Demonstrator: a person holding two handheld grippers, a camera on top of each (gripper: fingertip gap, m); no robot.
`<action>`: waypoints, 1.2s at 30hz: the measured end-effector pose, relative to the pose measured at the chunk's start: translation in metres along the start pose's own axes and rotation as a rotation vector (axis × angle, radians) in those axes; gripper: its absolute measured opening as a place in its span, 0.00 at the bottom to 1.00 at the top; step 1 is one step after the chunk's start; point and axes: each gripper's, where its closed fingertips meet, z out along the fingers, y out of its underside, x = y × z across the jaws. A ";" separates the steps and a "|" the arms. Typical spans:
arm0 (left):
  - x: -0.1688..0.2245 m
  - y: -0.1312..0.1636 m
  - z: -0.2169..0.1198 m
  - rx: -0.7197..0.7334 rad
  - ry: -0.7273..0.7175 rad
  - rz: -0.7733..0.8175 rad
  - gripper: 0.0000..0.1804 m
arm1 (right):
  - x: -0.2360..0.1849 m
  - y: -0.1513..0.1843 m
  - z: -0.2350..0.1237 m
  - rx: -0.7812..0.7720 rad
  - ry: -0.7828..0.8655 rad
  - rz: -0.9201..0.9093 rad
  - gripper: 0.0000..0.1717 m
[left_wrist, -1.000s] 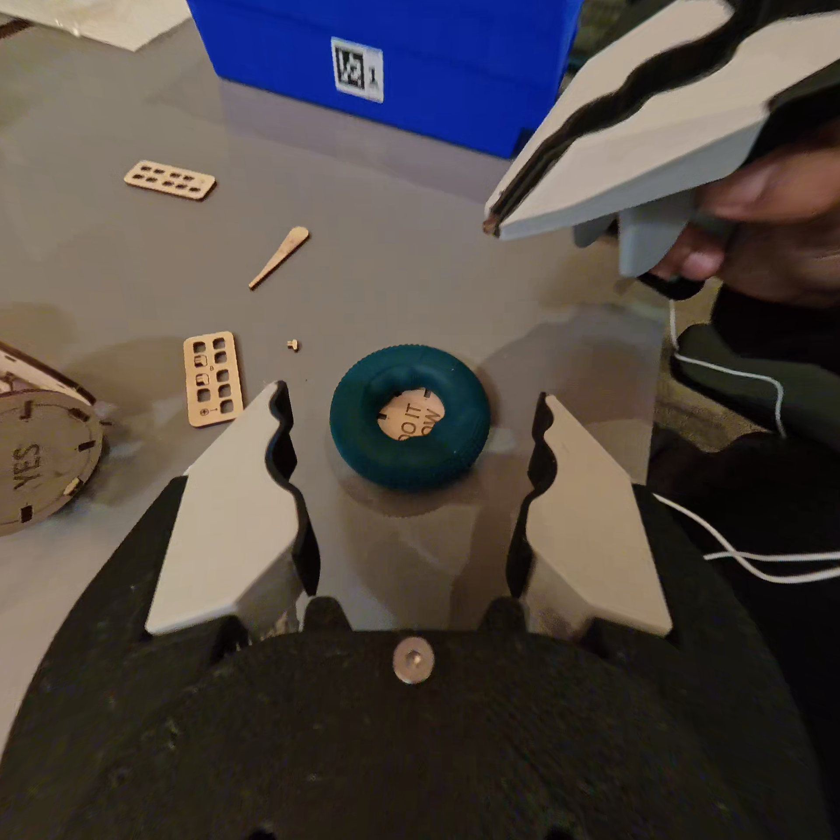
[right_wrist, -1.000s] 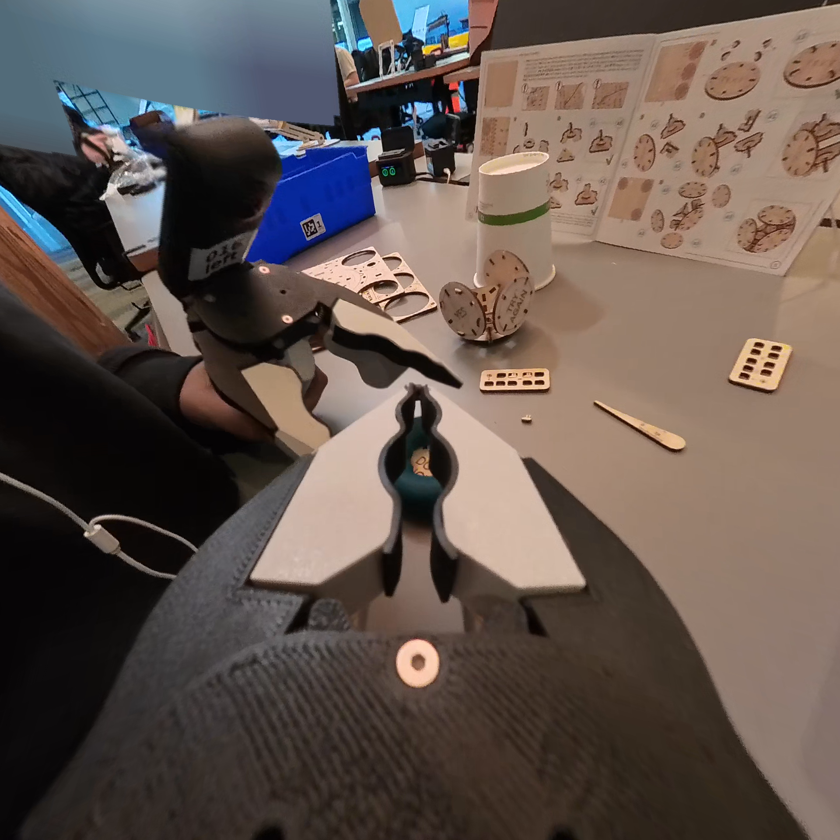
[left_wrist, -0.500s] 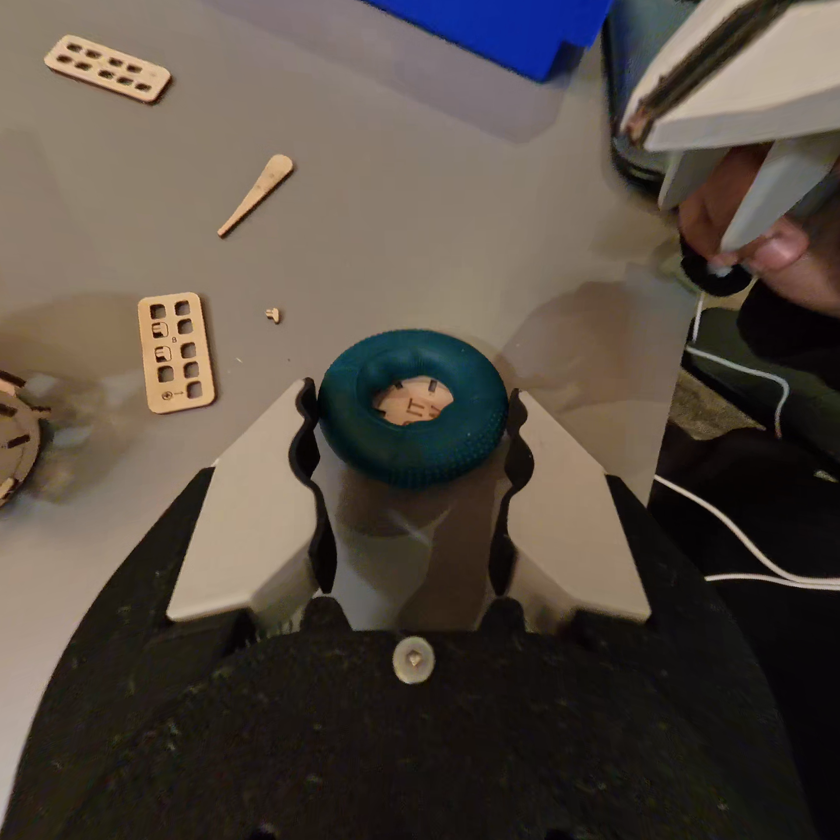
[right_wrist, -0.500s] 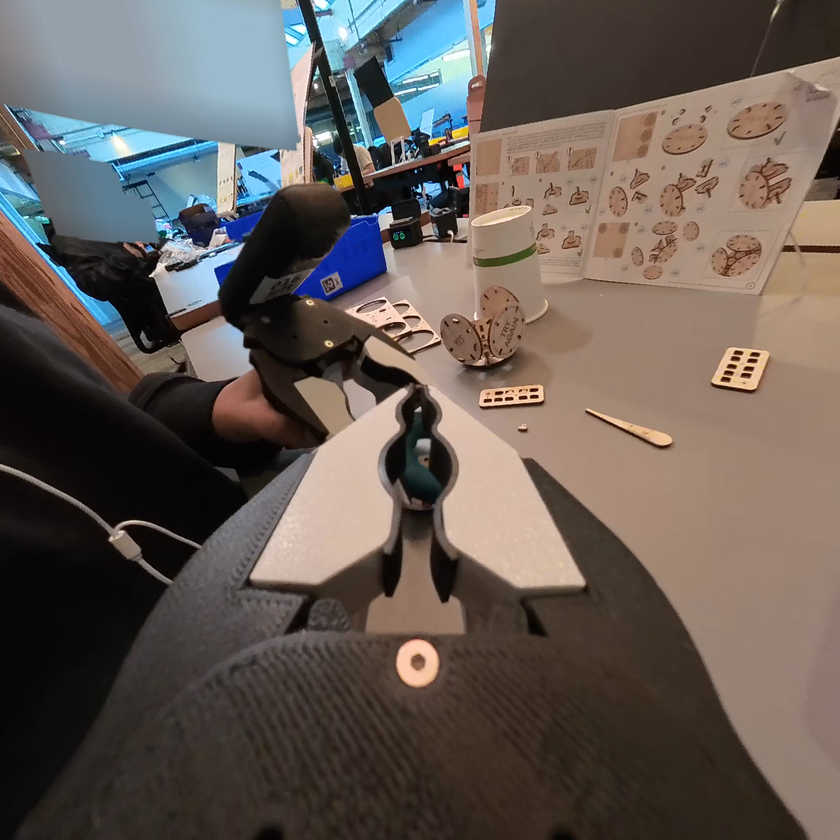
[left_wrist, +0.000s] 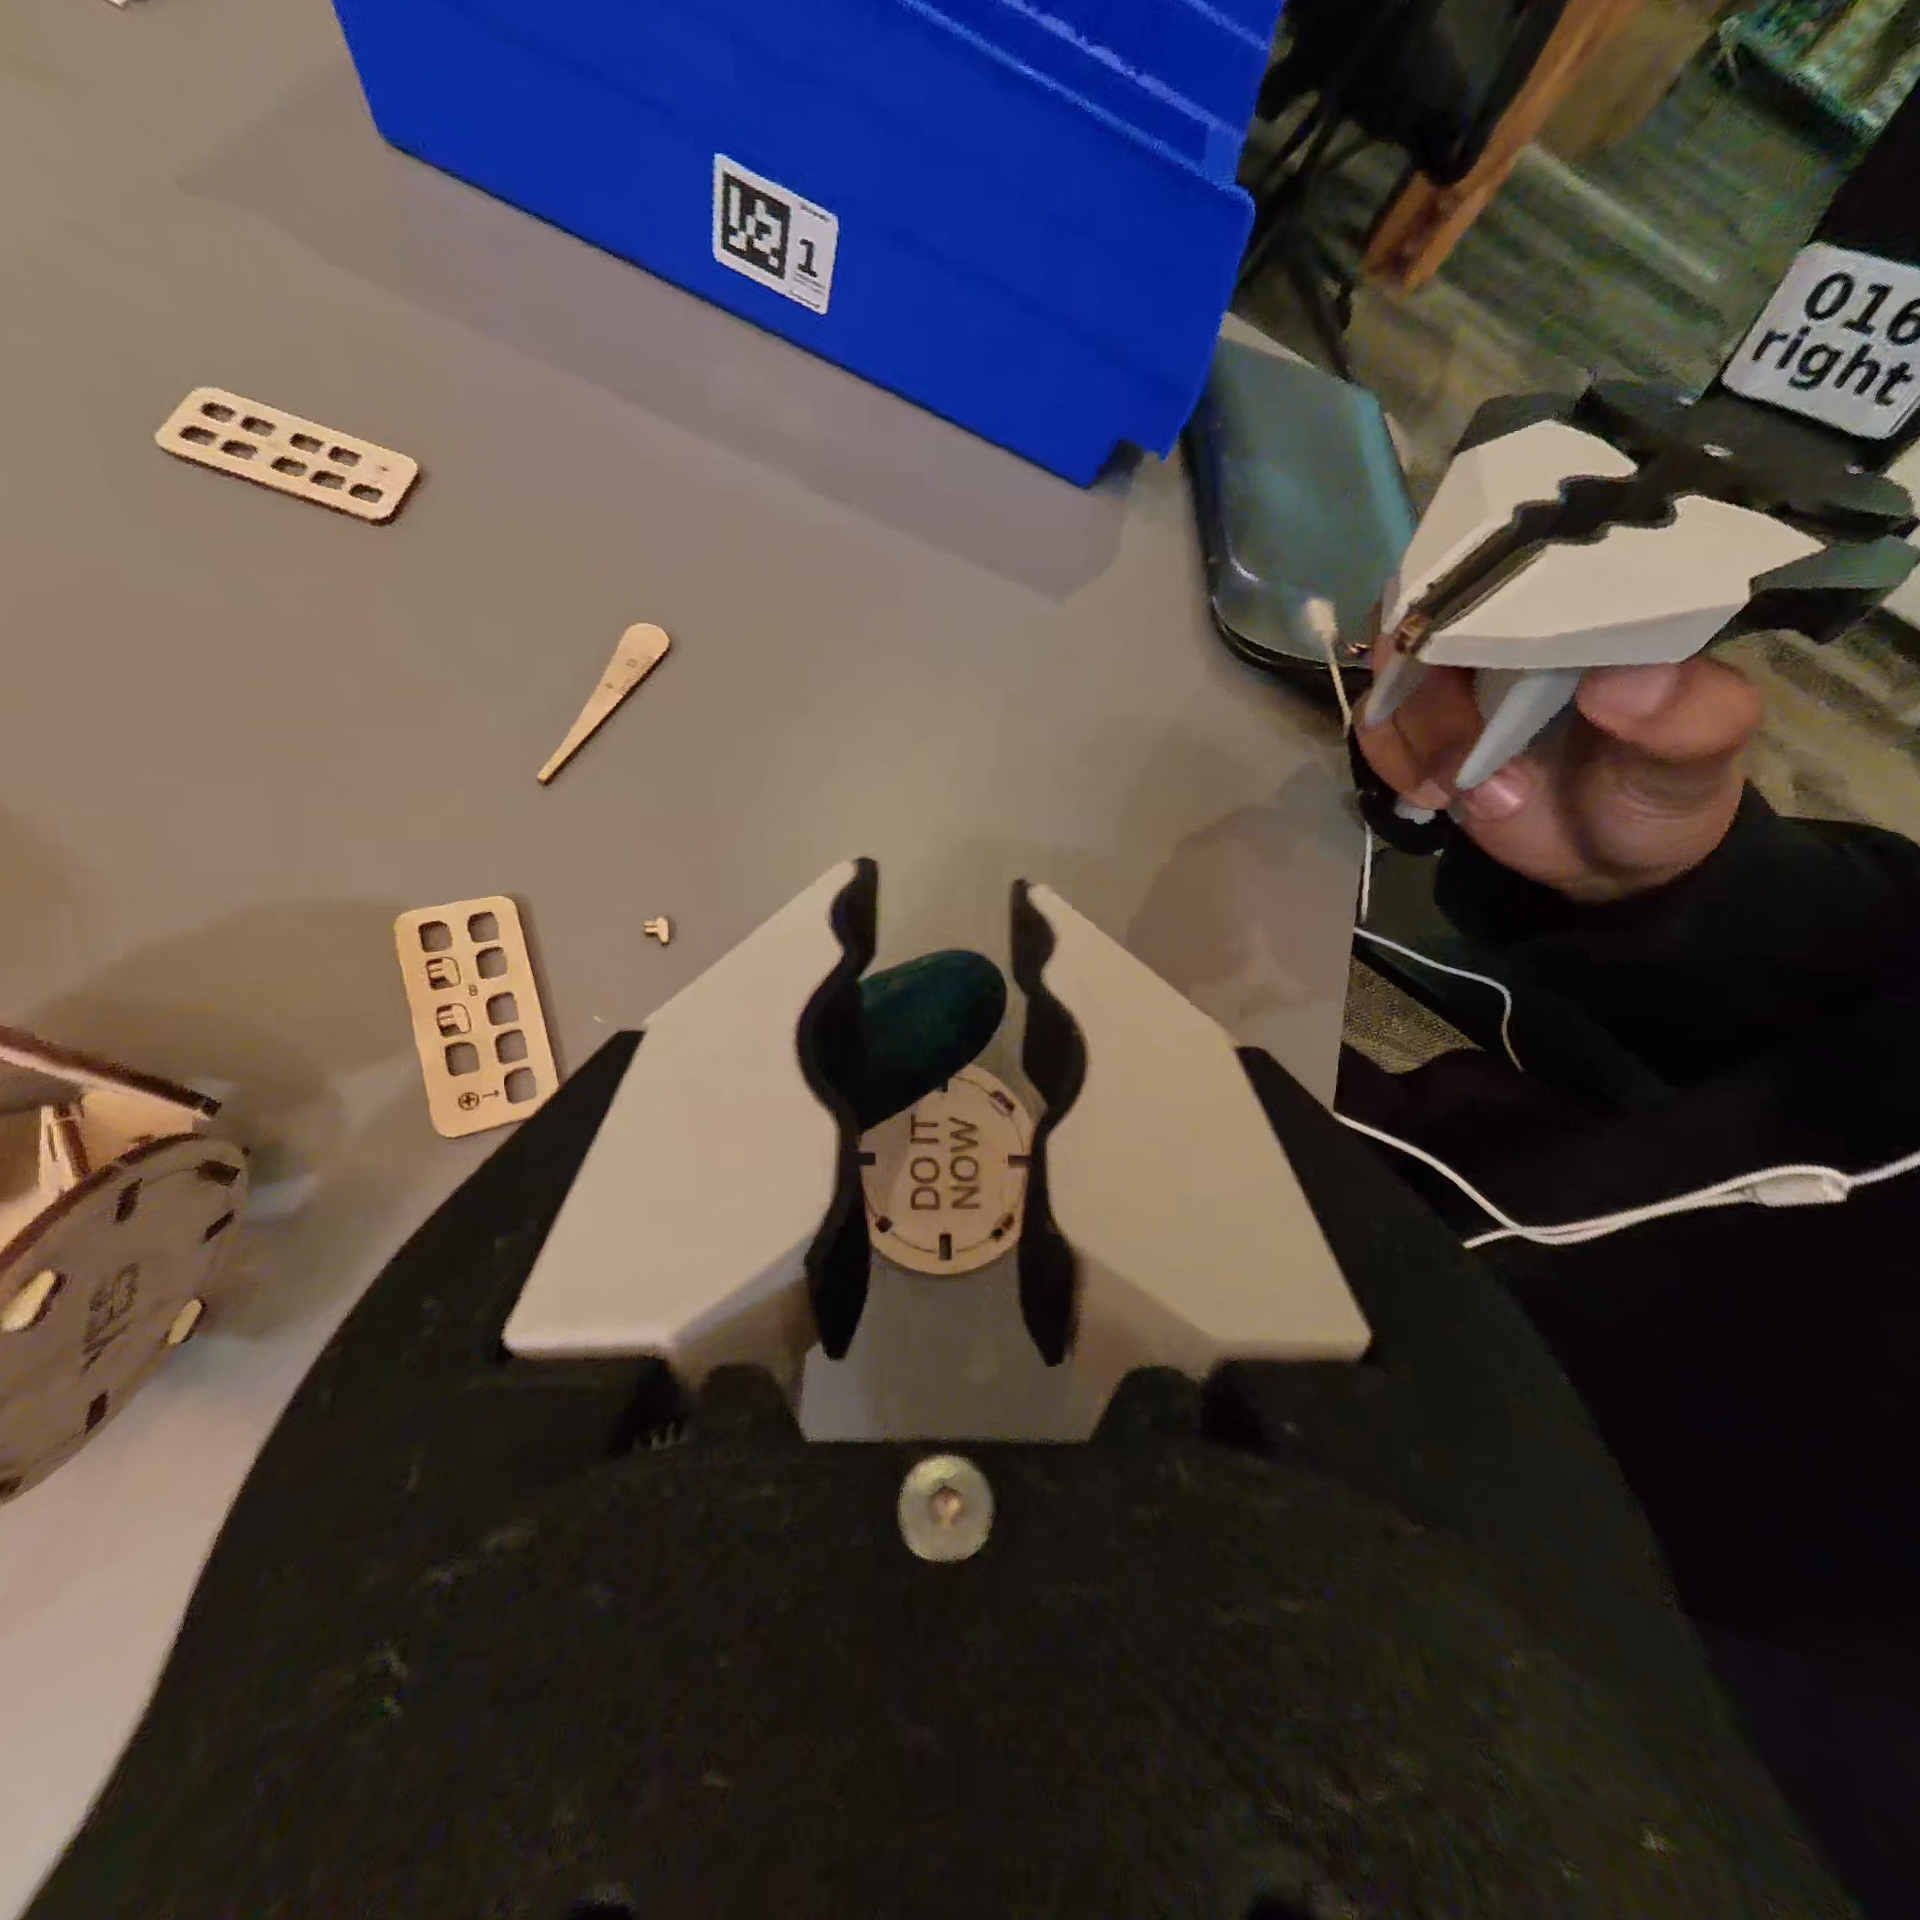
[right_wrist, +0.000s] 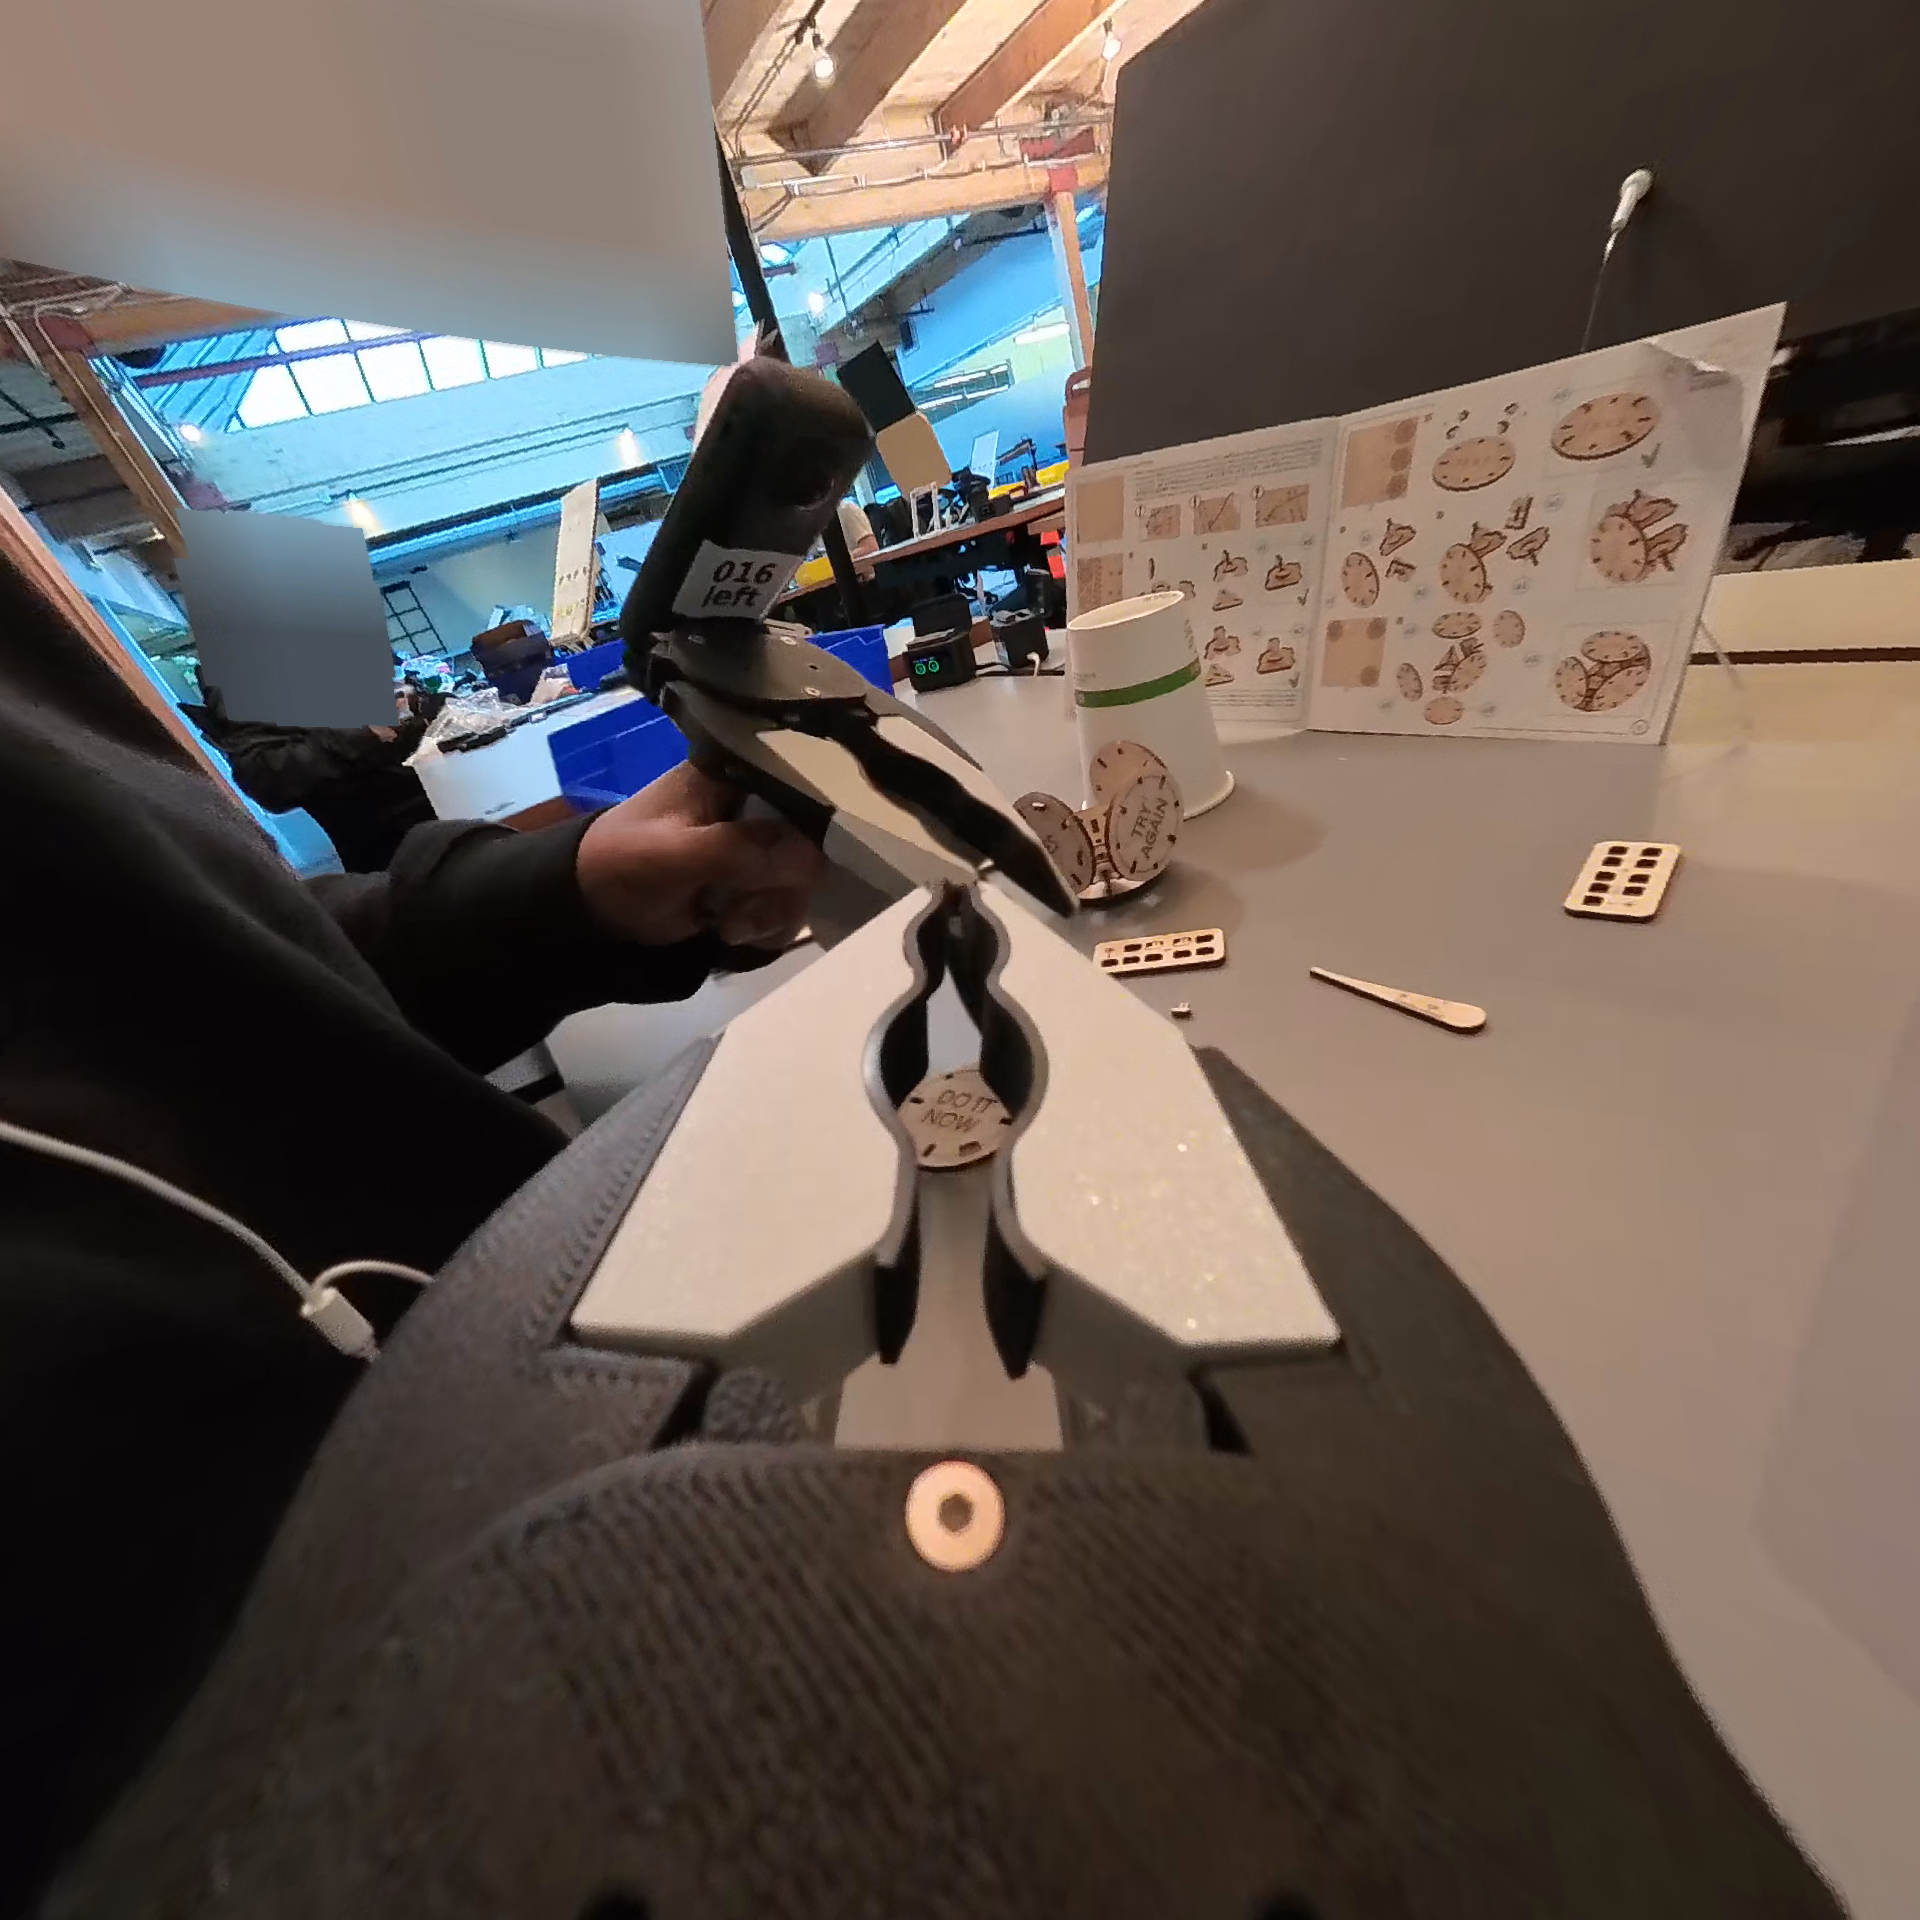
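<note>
Your left gripper (left_wrist: 940, 883) grips a teal ring (left_wrist: 930, 1023) squeezed flat between its pads, lifted off the grey table (left_wrist: 935, 644). Right under it lies a wood disc (left_wrist: 945, 1184). Your right gripper (right_wrist: 951, 896) is closed w/ nothing in it, off the table edge, near the blue bin (left_wrist: 831, 156).

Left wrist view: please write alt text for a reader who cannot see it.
The left gripper holds a squeezed dark teal rubber ring above a round wooden disc on a grey table. Small wooden pieces lie to the left, a blue bin stands behind, and the shut right gripper hovers at right.
</note>
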 end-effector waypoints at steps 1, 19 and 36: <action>-0.002 0.002 -0.001 -0.002 -0.015 -0.004 0.12 | 0.000 0.000 -0.002 0.006 -0.003 0.002 0.00; -0.052 0.056 -0.034 -0.215 -0.304 -0.020 0.21 | -0.003 -0.002 -0.005 0.048 -0.033 0.021 0.00; -0.064 0.027 -0.029 -0.241 -0.354 0.025 0.09 | -0.003 -0.003 -0.002 0.062 -0.025 0.031 0.00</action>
